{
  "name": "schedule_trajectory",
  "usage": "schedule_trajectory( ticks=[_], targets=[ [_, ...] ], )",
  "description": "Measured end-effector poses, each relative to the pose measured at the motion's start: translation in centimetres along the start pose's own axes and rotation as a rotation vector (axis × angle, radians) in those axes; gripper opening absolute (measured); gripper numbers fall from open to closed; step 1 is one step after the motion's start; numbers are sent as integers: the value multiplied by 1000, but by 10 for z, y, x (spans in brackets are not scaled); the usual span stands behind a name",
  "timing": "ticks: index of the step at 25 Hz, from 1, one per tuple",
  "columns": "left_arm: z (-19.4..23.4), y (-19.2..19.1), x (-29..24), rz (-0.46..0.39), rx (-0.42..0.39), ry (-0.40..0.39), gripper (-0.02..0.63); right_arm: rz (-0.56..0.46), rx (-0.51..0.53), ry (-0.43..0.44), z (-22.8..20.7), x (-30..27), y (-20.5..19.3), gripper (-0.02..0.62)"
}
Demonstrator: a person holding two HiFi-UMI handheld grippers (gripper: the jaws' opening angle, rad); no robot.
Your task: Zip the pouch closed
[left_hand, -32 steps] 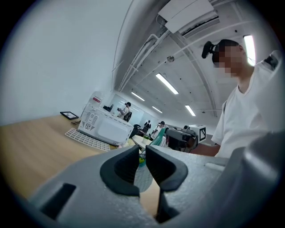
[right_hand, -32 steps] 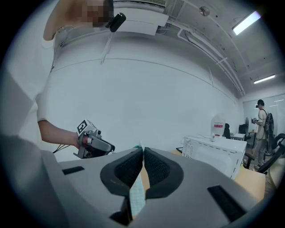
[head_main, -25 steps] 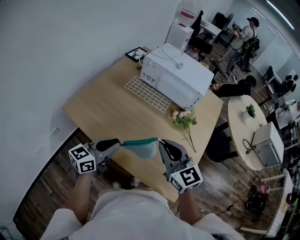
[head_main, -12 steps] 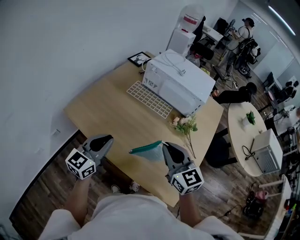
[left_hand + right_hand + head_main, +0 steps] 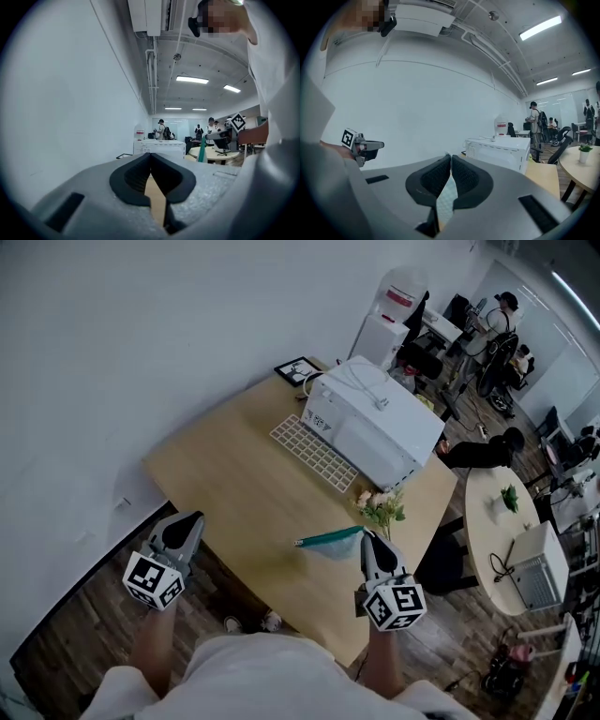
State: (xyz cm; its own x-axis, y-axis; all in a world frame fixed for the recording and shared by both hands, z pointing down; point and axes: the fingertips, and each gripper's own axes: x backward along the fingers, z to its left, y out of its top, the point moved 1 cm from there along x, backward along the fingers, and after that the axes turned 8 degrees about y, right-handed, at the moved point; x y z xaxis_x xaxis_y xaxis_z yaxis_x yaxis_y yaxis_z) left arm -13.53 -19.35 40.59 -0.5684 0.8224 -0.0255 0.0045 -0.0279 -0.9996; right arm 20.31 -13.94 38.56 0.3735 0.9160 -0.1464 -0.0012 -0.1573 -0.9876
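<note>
A teal pouch (image 5: 330, 541) with a pale mesh side hangs above the wooden desk's (image 5: 225, 474) front edge, held at its right end by my right gripper (image 5: 367, 539). In the right gripper view that gripper (image 5: 450, 158) is shut on the pouch's mesh fabric (image 5: 446, 199). My left gripper (image 5: 188, 521) is well off to the left, beyond the desk's edge and over the floor; its jaws are closing with nothing between them. In the left gripper view its jaws (image 5: 151, 155) meet, and the pouch (image 5: 202, 151) shows far off to the right.
On the desk stand a white appliance (image 5: 375, 423), a white keyboard (image 5: 314, 454), a bunch of flowers (image 5: 382, 512) and a small dark frame (image 5: 296, 370). A round table (image 5: 502, 521) is at the right. People stand at the far back.
My left gripper has let go of the pouch's left end and swung away to the left. The right gripper has carried the pouch to the right.
</note>
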Motion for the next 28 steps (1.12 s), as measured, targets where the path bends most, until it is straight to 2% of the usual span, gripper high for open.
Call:
schedule_trajectory(
  ticks=[6,10,14,19,28],
  targets=[
    [34,14,36,-66,-33,146,14,-28,3,-25,-3,-7,4,15],
    [49,27,56,-91,-53,199,14,-32,18,-28,-2,-9,11,15],
    [61,35,67,-107,-35,252,14,-50,14,-48,-10,-7,14,14],
    [66,43,80,-132,-40,282,14,-67,28,-50,-7,-6,20,14],
    [68,39,89,-117,-18,297,14,-67,18,-44,-4,-6,17,14]
  ],
)
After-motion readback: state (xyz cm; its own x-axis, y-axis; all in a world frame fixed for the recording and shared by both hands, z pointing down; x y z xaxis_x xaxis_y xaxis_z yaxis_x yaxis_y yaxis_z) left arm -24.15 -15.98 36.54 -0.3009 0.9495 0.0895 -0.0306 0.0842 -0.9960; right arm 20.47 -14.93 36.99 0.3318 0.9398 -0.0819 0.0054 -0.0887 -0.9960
